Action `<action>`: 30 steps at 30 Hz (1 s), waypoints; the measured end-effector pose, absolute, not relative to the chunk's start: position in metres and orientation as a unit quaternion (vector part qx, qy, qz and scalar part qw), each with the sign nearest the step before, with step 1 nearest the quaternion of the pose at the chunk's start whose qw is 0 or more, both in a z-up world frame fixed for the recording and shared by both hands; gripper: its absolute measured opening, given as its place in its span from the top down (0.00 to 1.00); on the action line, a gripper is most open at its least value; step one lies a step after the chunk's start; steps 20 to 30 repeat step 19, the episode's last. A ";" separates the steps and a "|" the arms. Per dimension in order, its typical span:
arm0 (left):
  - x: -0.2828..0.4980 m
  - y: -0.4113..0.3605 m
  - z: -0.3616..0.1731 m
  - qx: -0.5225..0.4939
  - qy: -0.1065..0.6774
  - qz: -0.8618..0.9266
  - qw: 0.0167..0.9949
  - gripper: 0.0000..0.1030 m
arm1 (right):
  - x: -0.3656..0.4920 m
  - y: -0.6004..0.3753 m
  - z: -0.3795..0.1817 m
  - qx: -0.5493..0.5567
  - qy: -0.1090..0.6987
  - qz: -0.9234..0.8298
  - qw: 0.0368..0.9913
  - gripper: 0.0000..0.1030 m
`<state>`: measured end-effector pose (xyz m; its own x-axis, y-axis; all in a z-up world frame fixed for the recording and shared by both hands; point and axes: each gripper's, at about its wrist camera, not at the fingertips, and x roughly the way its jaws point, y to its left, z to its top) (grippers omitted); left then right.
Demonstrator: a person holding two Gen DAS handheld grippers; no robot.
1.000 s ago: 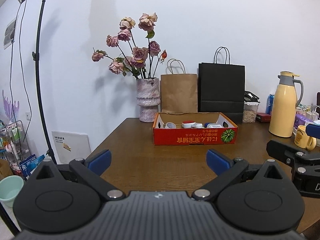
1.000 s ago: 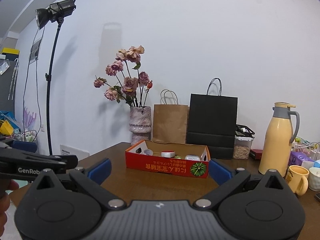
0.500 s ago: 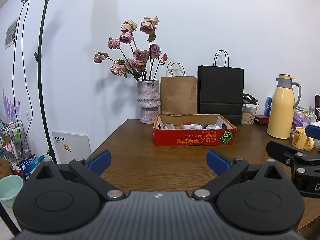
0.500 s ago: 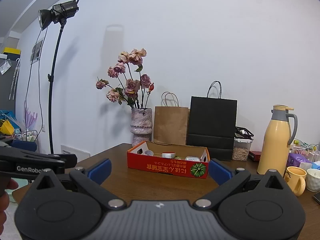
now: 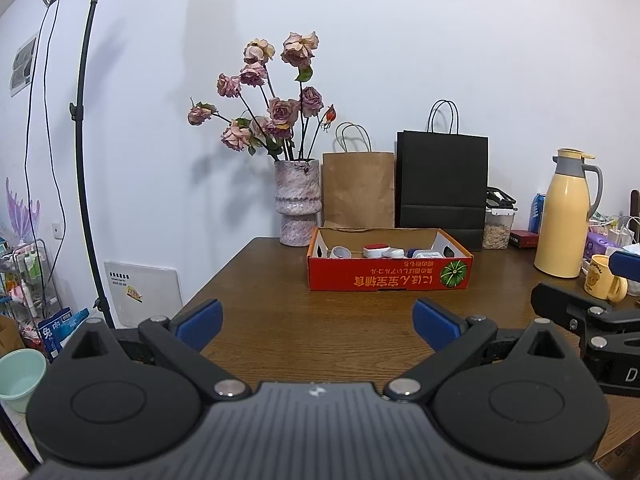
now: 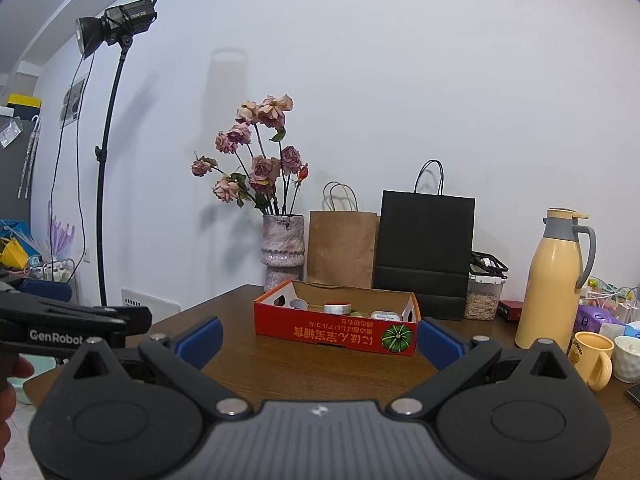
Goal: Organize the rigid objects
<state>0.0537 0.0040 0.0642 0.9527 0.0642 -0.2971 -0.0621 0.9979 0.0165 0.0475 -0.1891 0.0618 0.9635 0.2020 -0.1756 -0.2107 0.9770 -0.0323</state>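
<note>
I have my left gripper [image 5: 316, 322] and right gripper [image 6: 318, 338] both spread wide and holding nothing, above the near part of the brown bench [image 5: 280, 280]. Further back on the bench sits the red cardboard box [image 5: 390, 276], well apart from both, with several small white items [image 5: 384, 252] inside. Behind it stand a vase [image 5: 298, 200] and 2 paper bags [image 5: 442, 176].

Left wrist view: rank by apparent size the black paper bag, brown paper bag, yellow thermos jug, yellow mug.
1. Black paper bag
2. Brown paper bag
3. Yellow thermos jug, though it stands nearer the camera than the bags, so its true rank is unsure
4. Yellow mug
</note>
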 end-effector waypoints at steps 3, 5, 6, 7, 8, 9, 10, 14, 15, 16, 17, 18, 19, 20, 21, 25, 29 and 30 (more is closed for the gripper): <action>0.053 0.004 0.064 0.004 0.150 0.029 0.988 0.00 | 0.048 -0.189 0.061 -0.025 0.087 0.104 0.990 0.00; 0.053 0.004 0.064 0.005 0.149 0.028 0.988 0.00 | 0.049 -0.188 0.060 -0.025 0.088 0.104 0.990 0.00; 0.052 0.004 0.064 0.005 0.149 0.028 0.988 0.00 | 0.049 -0.188 0.060 -0.025 0.088 0.104 0.990 0.00; 0.053 0.004 0.064 0.005 0.148 0.028 0.989 0.00 | 0.049 -0.188 0.060 -0.025 0.088 0.104 0.990 0.00; 0.053 0.004 0.064 0.005 0.149 0.028 0.989 0.00 | 0.049 -0.188 0.060 -0.025 0.088 0.103 0.990 0.00; 0.053 0.004 0.064 0.005 0.149 0.028 0.988 0.00 | 0.049 -0.188 0.060 -0.025 0.088 0.103 0.990 0.00; 0.053 0.004 0.063 0.005 0.149 0.030 0.988 0.00 | 0.049 -0.188 0.060 -0.025 0.088 0.103 0.990 0.00; 0.052 0.003 0.064 0.006 0.148 0.030 0.989 0.00 | 0.049 -0.188 0.060 -0.025 0.088 0.103 0.990 0.00; 0.051 0.003 0.064 0.007 0.147 0.030 0.989 0.00 | 0.049 -0.189 0.060 -0.025 0.088 0.104 0.990 0.00; 0.051 0.002 0.064 0.008 0.147 0.029 0.989 0.00 | 0.050 -0.189 0.059 -0.025 0.088 0.104 0.990 0.00; 0.051 0.002 0.064 0.007 0.146 0.029 0.989 0.00 | 0.050 -0.189 0.059 -0.025 0.088 0.104 0.990 0.00; 0.051 0.002 0.064 0.007 0.146 0.029 0.989 0.00 | 0.050 -0.189 0.059 -0.025 0.088 0.104 0.990 0.00; 0.051 0.002 0.064 0.008 0.147 0.029 0.989 0.00 | 0.050 -0.189 0.059 -0.025 0.088 0.104 0.990 0.00; 0.051 0.002 0.064 0.008 0.147 0.029 0.989 0.00 | 0.050 -0.189 0.059 -0.025 0.088 0.104 0.990 0.00; 0.051 0.002 0.064 0.008 0.147 0.029 0.989 0.00 | 0.050 -0.189 0.059 -0.025 0.088 0.104 0.990 0.00; 0.051 0.002 0.064 0.008 0.147 0.029 0.989 0.00 | 0.050 -0.189 0.059 -0.025 0.088 0.104 0.990 0.00; 0.051 0.002 0.064 0.008 0.147 0.029 0.989 0.00 | 0.050 -0.189 0.059 -0.025 0.088 0.104 0.990 0.00; 0.051 0.002 0.064 0.008 0.147 0.029 0.989 0.00 | 0.050 -0.189 0.059 -0.025 0.088 0.104 0.990 0.00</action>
